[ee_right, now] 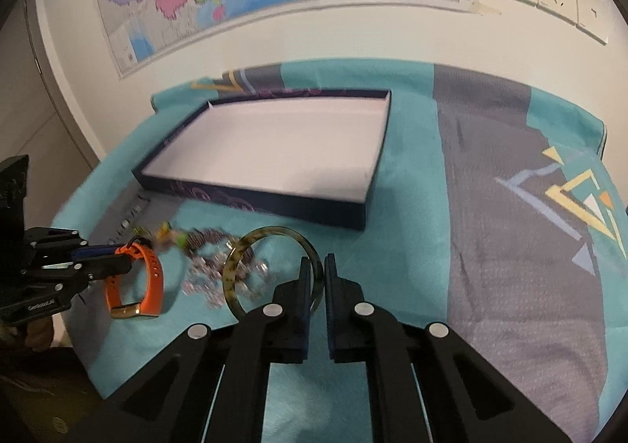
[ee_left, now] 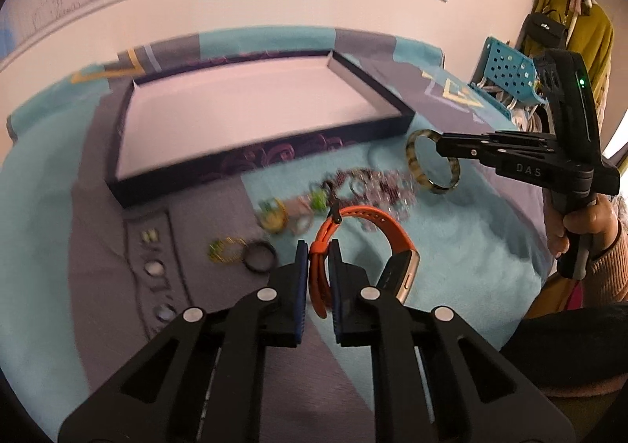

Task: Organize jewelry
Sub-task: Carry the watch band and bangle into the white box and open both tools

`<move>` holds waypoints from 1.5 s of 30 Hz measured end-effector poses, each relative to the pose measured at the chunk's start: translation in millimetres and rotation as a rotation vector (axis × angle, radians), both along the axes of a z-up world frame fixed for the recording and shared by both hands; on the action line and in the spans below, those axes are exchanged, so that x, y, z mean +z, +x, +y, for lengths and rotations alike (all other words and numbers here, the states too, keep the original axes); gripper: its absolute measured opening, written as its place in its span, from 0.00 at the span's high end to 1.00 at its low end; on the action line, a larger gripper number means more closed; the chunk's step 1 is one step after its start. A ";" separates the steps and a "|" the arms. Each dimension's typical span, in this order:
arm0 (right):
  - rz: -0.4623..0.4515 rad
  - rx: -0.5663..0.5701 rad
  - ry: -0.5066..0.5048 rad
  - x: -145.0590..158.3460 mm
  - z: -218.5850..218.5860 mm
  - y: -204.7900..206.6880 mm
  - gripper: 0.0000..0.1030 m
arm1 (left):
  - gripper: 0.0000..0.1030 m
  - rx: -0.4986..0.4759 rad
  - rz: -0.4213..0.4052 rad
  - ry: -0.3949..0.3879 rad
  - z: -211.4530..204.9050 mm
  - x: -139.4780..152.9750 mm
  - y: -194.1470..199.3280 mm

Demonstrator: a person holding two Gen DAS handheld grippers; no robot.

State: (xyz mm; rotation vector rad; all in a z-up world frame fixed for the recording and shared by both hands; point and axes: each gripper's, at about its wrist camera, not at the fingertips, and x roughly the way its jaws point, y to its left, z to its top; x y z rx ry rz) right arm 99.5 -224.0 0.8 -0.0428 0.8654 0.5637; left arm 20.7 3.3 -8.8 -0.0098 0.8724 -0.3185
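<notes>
Left wrist view: the left hand-held gripper point(ee_left: 318, 247) pinches the strap of an orange watch point(ee_left: 365, 243), whose gold case hangs to the right, just above the teal-and-grey bedspread point(ee_left: 451, 247). The strap looks soft and flexible, so the case will probably swing; a hold nearer the case would likely steady it. Loose jewelry point(ee_left: 333, 192) lies just beyond, near the front wall of the empty tray point(ee_left: 251, 164). At far right, the right hand-held gripper point(ee_left: 441, 146) clamps a mottled bangle point(ee_left: 433, 160).

Right wrist view: the right hand-held gripper point(ee_right: 314, 266) is pressed onto the right arc of the bangle point(ee_right: 271, 270), held upright over the beaded pile point(ee_right: 219, 270). It appears rigid, glossy and light, perhaps slippery and brittle; a firm pinch across the rim suits it. The tray point(ee_right: 251, 203) lies beyond.
</notes>
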 end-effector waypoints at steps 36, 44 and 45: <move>0.140 -0.127 0.030 -14.6 99.8 193.3 0.95 | 0.89 -0.012 -0.013 0.257 38.3 9.8 221.2; 0.197 -0.177 0.076 -18.7 94.4 204.1 0.92 | 0.89 -0.017 -0.001 0.297 38.8 4.2 242.5; 0.198 -0.185 0.079 -19.1 93.0 203.9 0.89 | 0.89 -0.017 0.001 0.303 38.7 3.5 243.4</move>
